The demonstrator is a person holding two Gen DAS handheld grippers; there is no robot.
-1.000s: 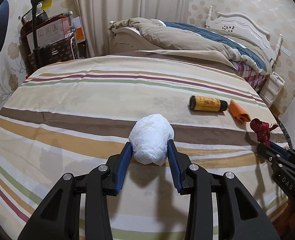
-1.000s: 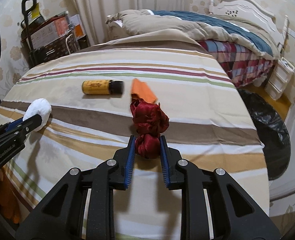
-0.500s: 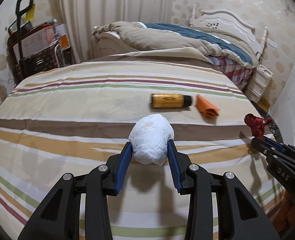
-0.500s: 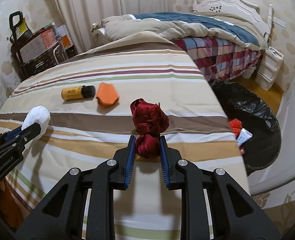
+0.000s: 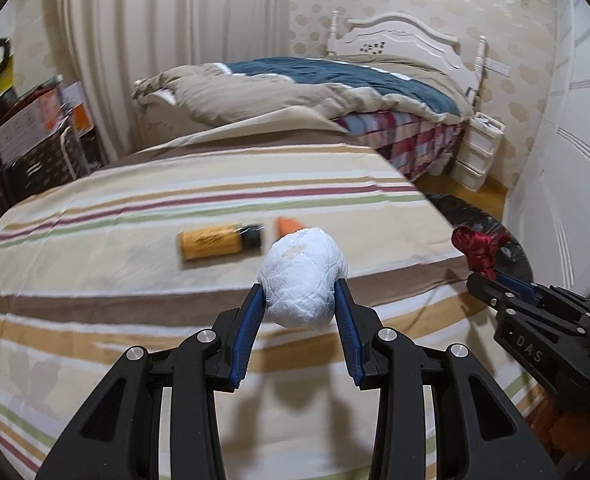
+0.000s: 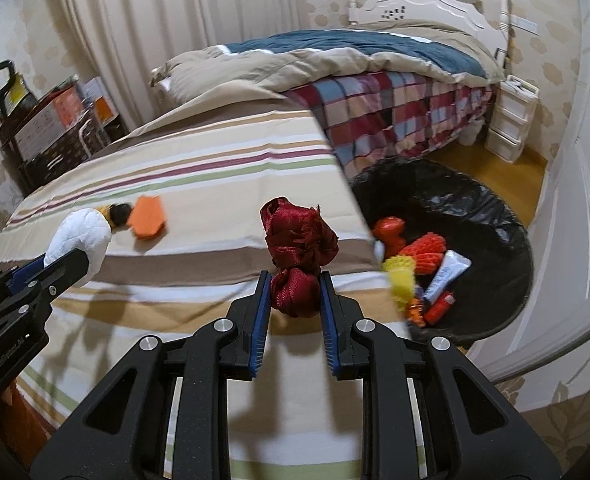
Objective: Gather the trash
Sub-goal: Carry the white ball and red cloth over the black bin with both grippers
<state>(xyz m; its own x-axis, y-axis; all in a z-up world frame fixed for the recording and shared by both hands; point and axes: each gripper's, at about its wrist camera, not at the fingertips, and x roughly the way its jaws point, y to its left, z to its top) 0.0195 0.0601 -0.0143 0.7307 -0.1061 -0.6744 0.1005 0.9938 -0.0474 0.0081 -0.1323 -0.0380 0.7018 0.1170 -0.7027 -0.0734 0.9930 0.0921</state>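
White quilted tissue, balled into an egg-shaped wad (image 5: 301, 280), sits pinched in the left claw (image 5: 299, 298), its long axis pointing away along the fingers, above the striped bed (image 5: 95, 272). The right claw (image 6: 295, 286) is pressed together on a dark red ribbon bundle (image 6: 297, 248), knotted and shiny, standing upright out of the pads, near the bed's edge beside the black trash bag (image 6: 495, 216). An orange bottle (image 5: 219, 240) lies on its side on the bed, cap toward an orange scrap (image 6: 147, 221).

Both grippers (image 6: 295, 300) nearer trash bag (image 6: 495, 216)
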